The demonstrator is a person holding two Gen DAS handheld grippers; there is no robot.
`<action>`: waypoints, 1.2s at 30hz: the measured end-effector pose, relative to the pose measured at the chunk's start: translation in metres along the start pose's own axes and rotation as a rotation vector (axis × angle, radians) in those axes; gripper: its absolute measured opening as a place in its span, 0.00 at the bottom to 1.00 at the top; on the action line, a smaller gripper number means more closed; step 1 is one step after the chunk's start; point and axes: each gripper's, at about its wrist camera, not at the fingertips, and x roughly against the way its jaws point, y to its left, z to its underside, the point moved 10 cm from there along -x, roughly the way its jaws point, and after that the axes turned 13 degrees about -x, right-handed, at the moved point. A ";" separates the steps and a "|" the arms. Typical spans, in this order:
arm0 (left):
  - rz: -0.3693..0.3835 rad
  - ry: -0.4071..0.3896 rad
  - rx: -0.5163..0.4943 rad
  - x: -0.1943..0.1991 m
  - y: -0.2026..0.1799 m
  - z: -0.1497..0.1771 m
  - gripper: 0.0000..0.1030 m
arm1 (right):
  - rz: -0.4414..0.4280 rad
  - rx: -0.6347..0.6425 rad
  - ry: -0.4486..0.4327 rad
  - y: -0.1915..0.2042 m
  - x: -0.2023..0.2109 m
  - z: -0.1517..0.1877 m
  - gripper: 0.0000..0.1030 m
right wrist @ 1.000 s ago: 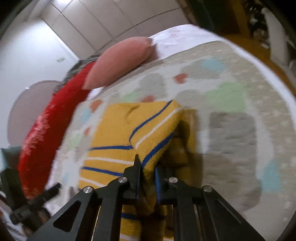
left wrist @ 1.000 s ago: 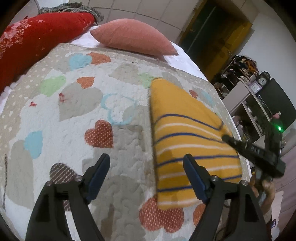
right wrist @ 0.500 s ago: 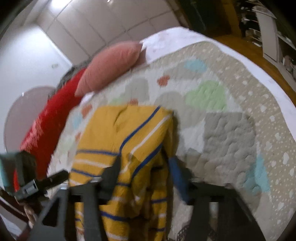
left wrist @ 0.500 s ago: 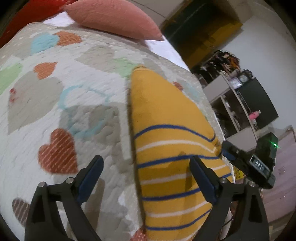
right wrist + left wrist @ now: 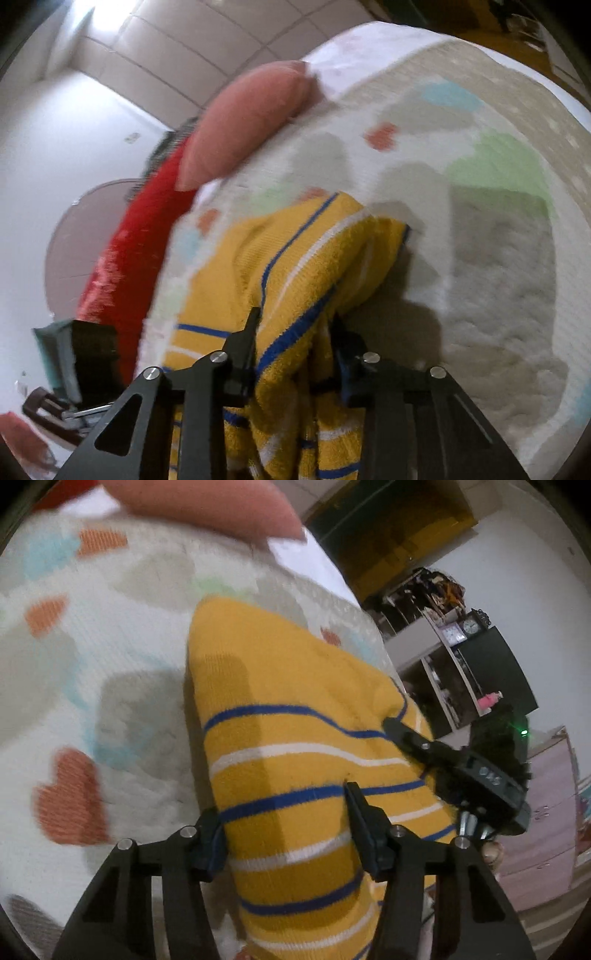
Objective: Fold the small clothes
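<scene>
Sweater: the yellow knit sweater (image 5: 295, 760) with blue and white stripes lies on the quilt, its left edge running up between my left fingers, its right side bunched and folded over.
Sweater vs left fingers: the near left edge sits between them; one finger is on the quilt just beside the edge, the other rests on top of the knit.
Left gripper (image 5: 284, 834): half open and closing; the fabric is between the jaws, but I see no pinch yet.
Sweater vs right fingers: a thick folded bundle of the right side (image 5: 295, 280) rises between them and drapes toward the camera.
Right gripper (image 5: 295, 354): narrowly parted and closing, both fingers against the bundle, so I read it as grasping the fold.
Right gripper from the left view: its tip (image 5: 402, 731) sits at the sweater's far right edge.
Quilt (image 5: 110, 686): white, with coloured hearts, under the sweater.
Pillow (image 5: 243, 122): pink, at the far end of the bed, well apart from the sweater.
Red blanket (image 5: 140, 229): along the far side, blurred.
</scene>
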 end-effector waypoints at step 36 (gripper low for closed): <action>-0.856 -0.460 -0.250 0.219 -0.014 0.089 1.00 | 0.139 0.046 -0.097 0.016 0.055 0.133 0.47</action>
